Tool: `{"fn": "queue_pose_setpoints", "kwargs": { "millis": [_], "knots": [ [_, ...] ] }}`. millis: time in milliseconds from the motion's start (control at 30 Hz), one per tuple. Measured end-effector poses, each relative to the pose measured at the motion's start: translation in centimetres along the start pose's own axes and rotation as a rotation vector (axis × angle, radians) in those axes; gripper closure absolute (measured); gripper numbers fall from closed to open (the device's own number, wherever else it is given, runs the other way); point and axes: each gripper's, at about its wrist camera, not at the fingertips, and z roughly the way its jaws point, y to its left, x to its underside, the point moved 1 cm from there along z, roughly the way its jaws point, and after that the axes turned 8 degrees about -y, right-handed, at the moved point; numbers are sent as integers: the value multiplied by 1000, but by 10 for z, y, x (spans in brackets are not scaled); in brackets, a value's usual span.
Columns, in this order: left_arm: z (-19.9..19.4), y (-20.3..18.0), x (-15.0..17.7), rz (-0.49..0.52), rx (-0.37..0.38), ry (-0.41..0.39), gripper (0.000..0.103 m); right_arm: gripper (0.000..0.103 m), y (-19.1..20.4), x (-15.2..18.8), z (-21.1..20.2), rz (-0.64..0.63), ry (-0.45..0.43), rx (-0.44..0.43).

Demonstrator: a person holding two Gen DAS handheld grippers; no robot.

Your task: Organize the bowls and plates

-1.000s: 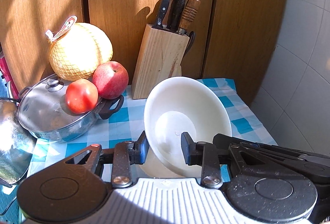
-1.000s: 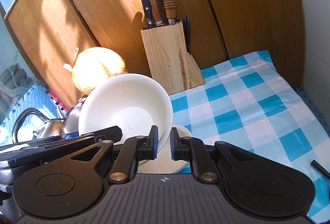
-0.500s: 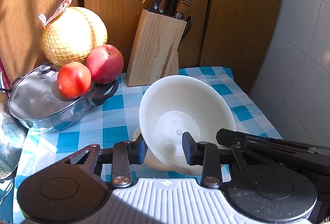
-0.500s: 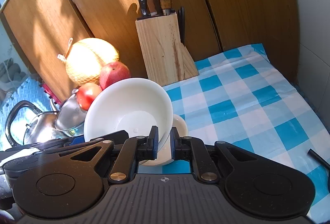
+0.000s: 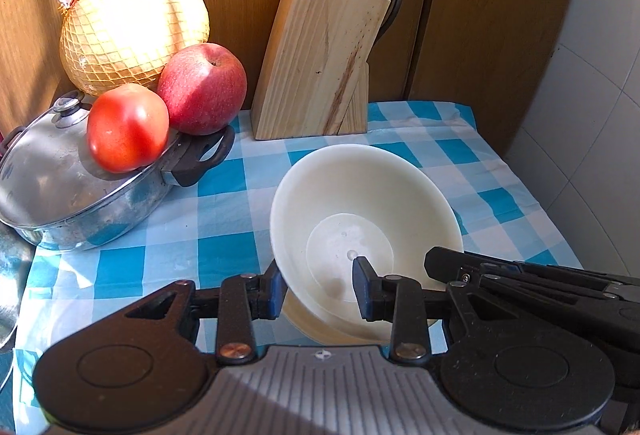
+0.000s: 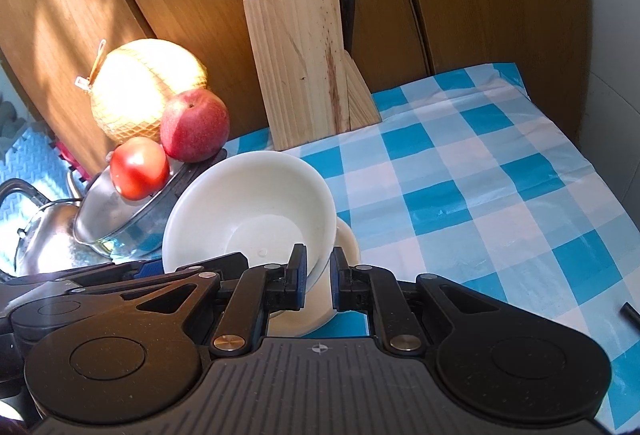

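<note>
Two white bowls in play: upper bowl (image 6: 256,211) tilted, rim pinched by right gripper (image 6: 318,277); lower bowl (image 6: 344,247) sits directly beneath on checked tablecloth (image 6: 480,195). Left gripper (image 5: 318,289) jaws apart, straddling the near rim, not clamping.

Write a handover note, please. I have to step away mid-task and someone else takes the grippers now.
Right gripper: shut on the near rim of the white round bowl, holding it tilted.
Left gripper: open, one finger outside the bowl's wall and one in front of its inside.
The bowl sits partly over a cream bowl on the blue-and-white checked tablecloth.
Done: white bowl brought over the cream one.
Left: level it, seat it inside, release.
</note>
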Motion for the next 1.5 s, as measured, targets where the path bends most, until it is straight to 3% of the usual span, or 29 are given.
{"fn": "queue_pose_setpoints", "kwargs": {
  "millis": [533,1200,1500],
  "knots": [
    [22,6,5,-8,-11,73,77,86,1,7,18,-38,57,35],
    [21,6,7,26,-42,56,77,86,4,9,18,-102,50,74],
    [17,14,5,10,-48,49,71,73,-3,7,16,-101,24,106]
  ]
}}
